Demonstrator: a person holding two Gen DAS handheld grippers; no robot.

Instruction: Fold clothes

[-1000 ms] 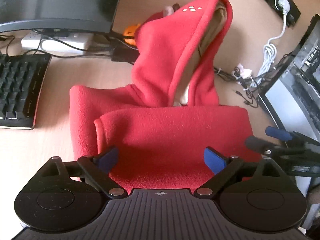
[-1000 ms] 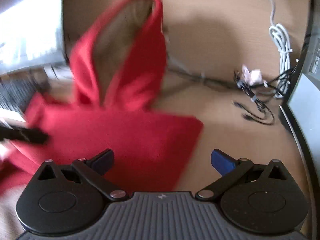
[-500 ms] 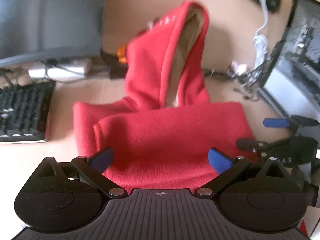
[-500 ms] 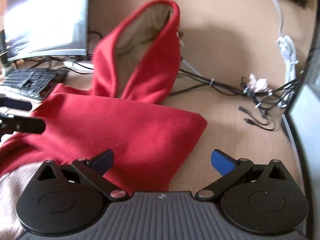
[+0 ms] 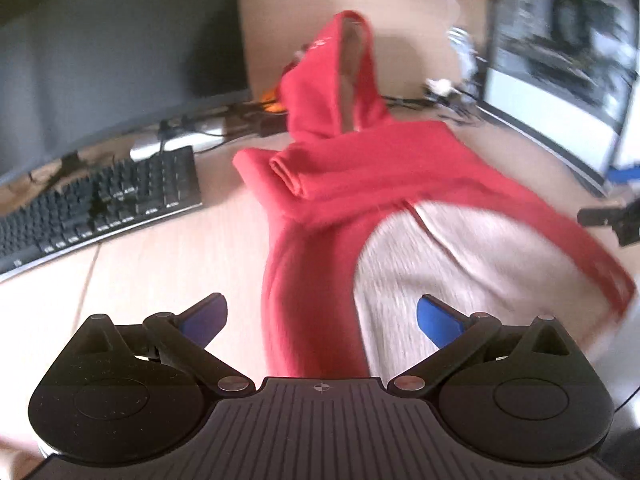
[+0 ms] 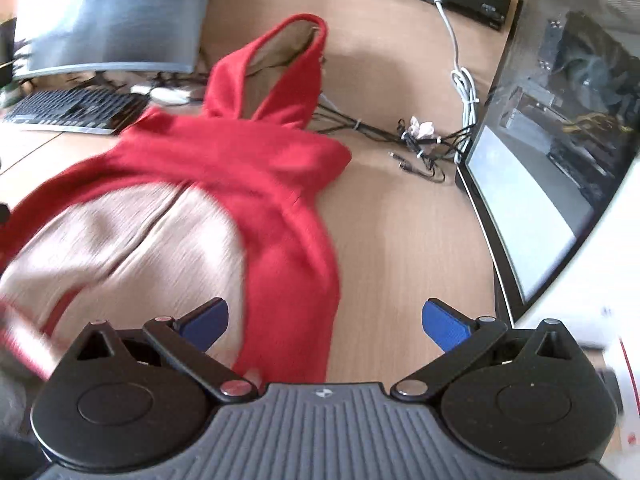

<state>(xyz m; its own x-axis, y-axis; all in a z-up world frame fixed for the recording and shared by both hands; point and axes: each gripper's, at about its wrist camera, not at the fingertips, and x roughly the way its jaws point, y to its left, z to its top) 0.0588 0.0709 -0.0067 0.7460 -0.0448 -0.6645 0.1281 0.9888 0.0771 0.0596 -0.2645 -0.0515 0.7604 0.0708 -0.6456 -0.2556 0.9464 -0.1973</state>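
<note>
- Red fleece fills the left wrist view: the hoodie [image 5: 320, 168] lies on the wooden desk [image 5: 152, 256], its hood standing up at the far end and its beige lining turned outward nearer the camera.
- The left gripper [image 5: 320, 320] is spread wide, gripping nothing; a red fold of the hoodie runs up between its blue pads, with a visible gap to each pad.
- To the left there is bare desk up to the keyboard [image 5: 92, 208]; a dark monitor [image 5: 100, 52] stands behind it.
- On the right edge, part of the other gripper shows, blurred, near the lifted hem.
- In the right wrist view, the hoodie [image 6: 248, 168] spreads from the centre to the left, hood raised at the far side, lining blurred at lower left.
- The right gripper [image 6: 324, 324] is likewise fully released; the garment's red edge lies just inside its left pad, while the right pad is over bare desk [image 6: 400, 240].
- Open wood extends rightward to a curved screen [image 6: 552, 160]; tangled cables [image 6: 420, 140] lie beyond the hoodie.
</note>
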